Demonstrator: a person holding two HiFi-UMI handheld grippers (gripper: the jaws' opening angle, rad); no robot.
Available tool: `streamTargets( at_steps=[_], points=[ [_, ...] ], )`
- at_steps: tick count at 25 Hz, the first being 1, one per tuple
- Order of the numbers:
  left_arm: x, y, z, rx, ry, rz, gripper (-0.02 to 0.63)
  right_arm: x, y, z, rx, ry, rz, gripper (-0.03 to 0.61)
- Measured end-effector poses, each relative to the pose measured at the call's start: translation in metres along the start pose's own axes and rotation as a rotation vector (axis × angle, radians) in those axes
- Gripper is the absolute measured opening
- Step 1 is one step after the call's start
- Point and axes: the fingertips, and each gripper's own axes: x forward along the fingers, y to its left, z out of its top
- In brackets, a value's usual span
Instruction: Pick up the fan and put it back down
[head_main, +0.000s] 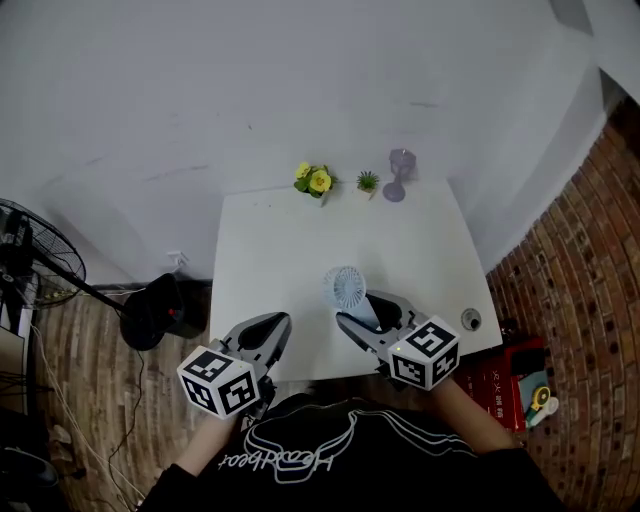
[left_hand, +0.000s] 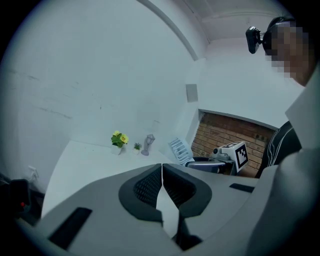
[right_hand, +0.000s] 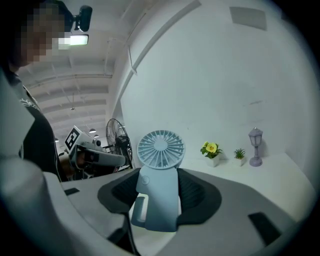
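1. Over the near half of the white table (head_main: 260, 250), toward 6 o'clock from its middle, a small handheld fan (head_main: 348, 288) is gripped by the right gripper (head_main: 362, 318), whose jaws are closed on the handle.
2. Pale blue is seen throughout: a round head with a radial-slat grille is set on a broad, flat handle, with a circular button near the top and a loop-like tab low on one side.
3. Script lettering is printed on the black shirt (head_main: 340, 460), but it cannot be read with certainty.
4. In the right gripper view the fan's long axis is seen upright, with the head at 12 o'clock above the jaws and the grille turned toward the camera.
5. At 9 o'clock of the fan, the left gripper (head_main: 270, 328) is held with its jaws pressed together and nothing between them.
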Motion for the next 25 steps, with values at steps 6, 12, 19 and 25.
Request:
streamTargets(
  at_steps=[6, 12, 19, 25],
  points=[
    [0.013, -0.012, -0.008, 0.004, 0.008, -0.005, 0.034, -0.015, -0.004, -0.005, -0.009, -0.014, 0.013, 0.219],
    [0.025, -0.018, -0.015, -0.003, 0.034, -0.012, 0.034, -0.022, -0.011, -0.012, 0.004, -0.007, 0.008, 0.219],
    [0.039, -0.023, -0.016, 0.011, 0.061, -0.037, 0.034, -0.026, -0.021, -0.017, 0.016, 0.0, -0.02, 0.219],
    [0.051, -0.022, -0.015, 0.012, 0.081, -0.063, 0.034, -0.019, -0.04, -0.028, 0.017, 0.047, -0.068, 0.219]
  ],
)
